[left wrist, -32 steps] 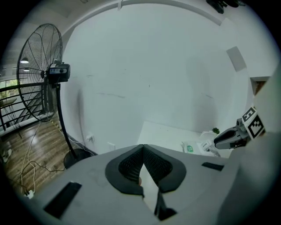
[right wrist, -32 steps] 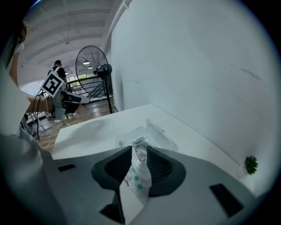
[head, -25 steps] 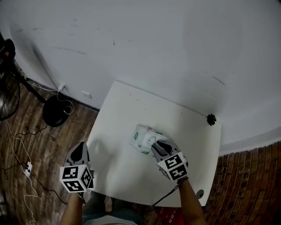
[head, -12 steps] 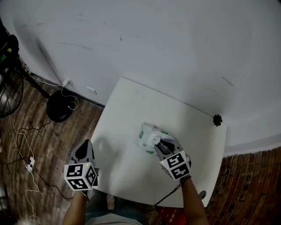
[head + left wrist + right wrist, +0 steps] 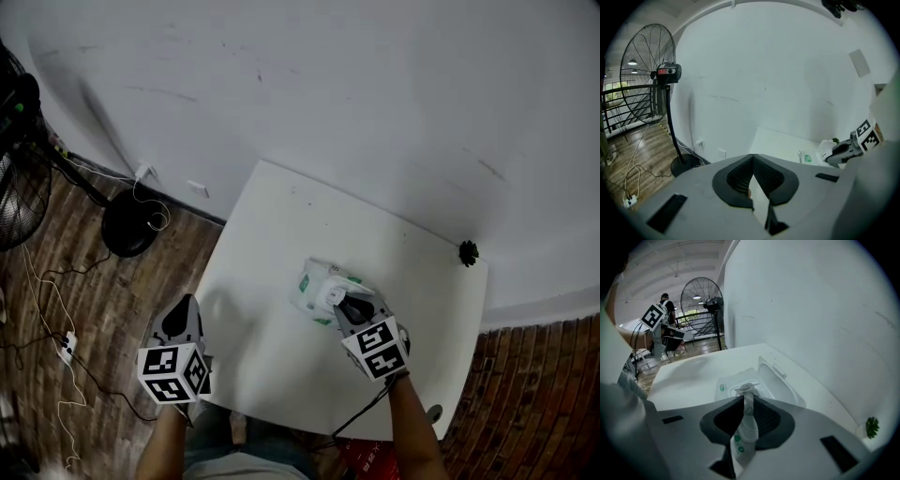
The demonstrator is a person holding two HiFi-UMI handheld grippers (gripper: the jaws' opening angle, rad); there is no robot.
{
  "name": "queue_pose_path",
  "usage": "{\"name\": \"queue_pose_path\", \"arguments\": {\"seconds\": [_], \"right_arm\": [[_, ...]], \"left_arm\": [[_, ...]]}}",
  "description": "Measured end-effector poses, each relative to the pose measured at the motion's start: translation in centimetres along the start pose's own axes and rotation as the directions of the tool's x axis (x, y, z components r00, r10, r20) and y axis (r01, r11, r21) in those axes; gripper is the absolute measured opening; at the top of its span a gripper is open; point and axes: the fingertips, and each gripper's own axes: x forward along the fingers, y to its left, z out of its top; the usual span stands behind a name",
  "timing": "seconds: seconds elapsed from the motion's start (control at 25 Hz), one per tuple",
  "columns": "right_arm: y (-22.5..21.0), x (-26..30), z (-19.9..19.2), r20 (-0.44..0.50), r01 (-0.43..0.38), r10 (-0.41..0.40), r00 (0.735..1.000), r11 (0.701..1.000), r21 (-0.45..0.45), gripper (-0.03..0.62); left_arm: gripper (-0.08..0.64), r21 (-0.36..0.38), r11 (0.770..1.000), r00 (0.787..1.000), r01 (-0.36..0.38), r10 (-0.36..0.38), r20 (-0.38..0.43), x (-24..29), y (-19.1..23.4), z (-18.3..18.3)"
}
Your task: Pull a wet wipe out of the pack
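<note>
The right tool is clamped on a wet wipe, which is drawn up as a twisted strand from the opening in the top of the pack. The pack is laid flat about the middle of the white desk, somewhat towards its right edge. Its lid is flipped open on the side towards the desk's far edge. One end of the wipe is seen in the opening, while the other is gripped between the jaws.

The left tool is held off the desk, just beside its near left corner, above the wooden floor. Its jaws are brought together, with nothing between them. A small dark spiky object is seen at the desk's far right corner, and a standing fan well apart from the desk.
</note>
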Motion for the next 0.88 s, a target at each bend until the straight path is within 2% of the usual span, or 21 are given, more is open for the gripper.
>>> {"name": "queue_pose_path", "arguments": {"seconds": [0.36,0.88], "right_arm": [[-0.11,0.26,0.02,-0.009,0.014,-0.014,1.000,1.000,0.003,0.020],[-0.24,0.20,-0.15,-0.012,0.021,-0.020,1.000,0.999,0.048,0.003]], "left_arm": [[0.000,-0.008,1.000,1.000,-0.011,0.011,-0.003,-0.17,0.54,-0.08],[0.000,-0.011,1.000,1.000,-0.012,0.012,-0.001,0.03,1.00,0.29]]}}
